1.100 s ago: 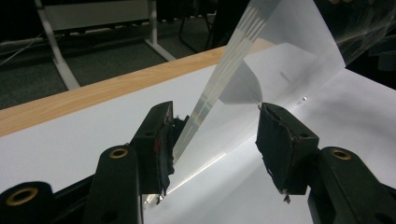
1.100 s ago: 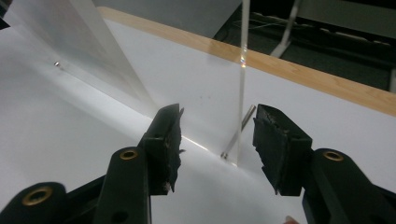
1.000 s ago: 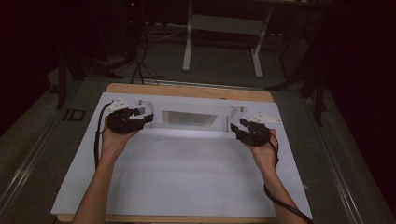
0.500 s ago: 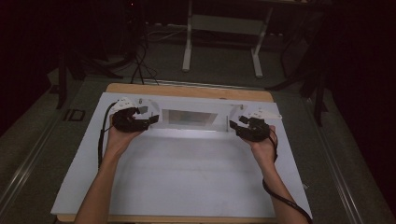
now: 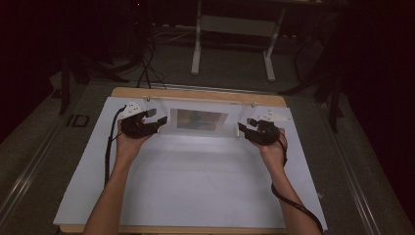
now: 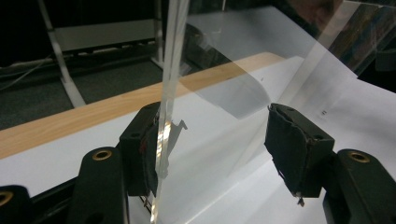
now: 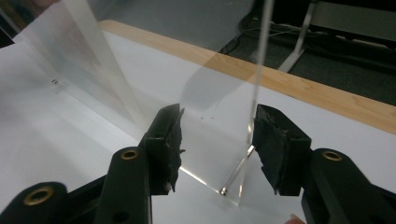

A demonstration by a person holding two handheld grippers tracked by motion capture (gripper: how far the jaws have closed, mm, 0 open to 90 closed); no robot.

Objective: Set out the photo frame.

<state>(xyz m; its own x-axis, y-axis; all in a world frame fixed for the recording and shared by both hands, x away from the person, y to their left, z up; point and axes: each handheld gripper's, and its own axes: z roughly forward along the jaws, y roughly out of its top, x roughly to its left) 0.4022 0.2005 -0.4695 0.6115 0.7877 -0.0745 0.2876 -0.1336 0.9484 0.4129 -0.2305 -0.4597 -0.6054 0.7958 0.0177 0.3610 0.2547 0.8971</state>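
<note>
On the clear acrylic stand [image 5: 200, 120], no legible writing

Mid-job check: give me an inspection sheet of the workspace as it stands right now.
Surface: white sheet over a wooden table.
Job's things: clear acrylic stand upright near the far edge, a picture showing through it.
Clutter: nothing seen.
Grippers: left gripper at the stand's left end, panel edge against one pad, the other pad apart; jaws have just been closing a little. Right gripper at the right end, jaws straddling the panel edge, gaps both sides.
Cables: black cable from the left gripper, another from the right.
Surroundings: dark room, white frame legs behind.
</note>
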